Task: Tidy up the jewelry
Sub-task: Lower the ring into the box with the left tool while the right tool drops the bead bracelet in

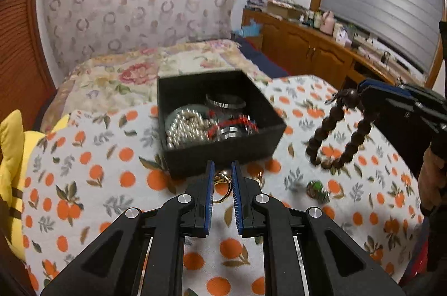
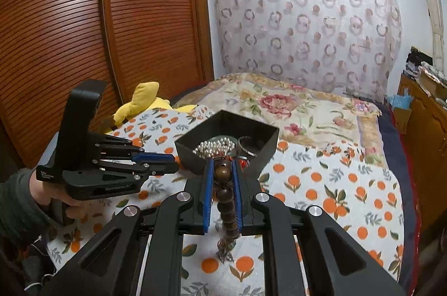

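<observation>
A black open box (image 1: pixel 223 150) on the orange-print cloth holds silver beads (image 1: pixel 184 125), metal bangles and a red bracelet. My left gripper (image 1: pixel 223 170) is closed around a gold ring (image 1: pixel 222 188) just in front of the box. My right gripper (image 2: pixel 223 170) is shut on a dark brown bead bracelet (image 2: pixel 227 201), held above the cloth near the box (image 2: pixel 259 153). In the left wrist view that bracelet (image 1: pixel 338 134) hangs from the right gripper (image 1: pixel 363 92) to the box's right. The left gripper (image 2: pixel 167 161) shows at left in the right wrist view.
A small green ornament (image 1: pixel 317 191) lies on the cloth right of my left gripper. A yellow plush toy (image 2: pixel 145 103) sits at the bed's left edge. A floral quilt (image 2: pixel 293 106) lies behind the box. Wooden cabinets (image 1: pixel 307 44) stand at right.
</observation>
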The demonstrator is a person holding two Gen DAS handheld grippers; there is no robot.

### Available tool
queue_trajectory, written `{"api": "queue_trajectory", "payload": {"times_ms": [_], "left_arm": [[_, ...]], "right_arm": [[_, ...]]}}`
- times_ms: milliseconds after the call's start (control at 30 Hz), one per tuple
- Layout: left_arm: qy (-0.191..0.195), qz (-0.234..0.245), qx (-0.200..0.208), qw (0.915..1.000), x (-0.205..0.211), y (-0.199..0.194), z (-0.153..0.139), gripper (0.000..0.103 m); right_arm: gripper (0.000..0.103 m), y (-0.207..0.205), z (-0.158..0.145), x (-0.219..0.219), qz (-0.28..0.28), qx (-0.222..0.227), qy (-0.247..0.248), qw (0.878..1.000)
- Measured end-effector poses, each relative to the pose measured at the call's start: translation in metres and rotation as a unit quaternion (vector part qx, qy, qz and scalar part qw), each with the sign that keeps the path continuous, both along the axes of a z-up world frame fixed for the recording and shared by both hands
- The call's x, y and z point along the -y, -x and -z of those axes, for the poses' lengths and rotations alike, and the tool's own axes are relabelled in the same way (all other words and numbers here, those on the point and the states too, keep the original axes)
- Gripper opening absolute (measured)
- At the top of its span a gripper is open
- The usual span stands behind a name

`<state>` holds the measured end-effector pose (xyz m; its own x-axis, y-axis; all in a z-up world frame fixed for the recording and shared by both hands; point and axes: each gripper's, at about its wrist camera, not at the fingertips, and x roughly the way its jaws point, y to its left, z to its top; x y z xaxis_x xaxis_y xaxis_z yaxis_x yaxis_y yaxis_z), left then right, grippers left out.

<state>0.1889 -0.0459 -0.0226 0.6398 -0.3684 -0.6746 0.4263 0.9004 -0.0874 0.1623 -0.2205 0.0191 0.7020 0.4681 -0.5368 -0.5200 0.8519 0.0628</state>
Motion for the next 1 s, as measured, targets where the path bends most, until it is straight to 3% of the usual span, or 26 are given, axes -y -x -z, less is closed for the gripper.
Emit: {"api": "queue_trajectory", "payload": {"times_ms": [433,1000], "left_arm": [[0.019,-0.022,0.027,0.9992,-0.009,-0.023,-0.027,0.011],[0.022,-0.039,0.023,0.9987,-0.01,-0.055,-0.026,0.011]], "right_arm": [[0.015,-0.047,-0.033,-0.023,-0.015,0.036,-0.029,0.999],[0.016,-0.091,0.027,-0.028,-0.021,-0.04,-0.039,0.998]]}}
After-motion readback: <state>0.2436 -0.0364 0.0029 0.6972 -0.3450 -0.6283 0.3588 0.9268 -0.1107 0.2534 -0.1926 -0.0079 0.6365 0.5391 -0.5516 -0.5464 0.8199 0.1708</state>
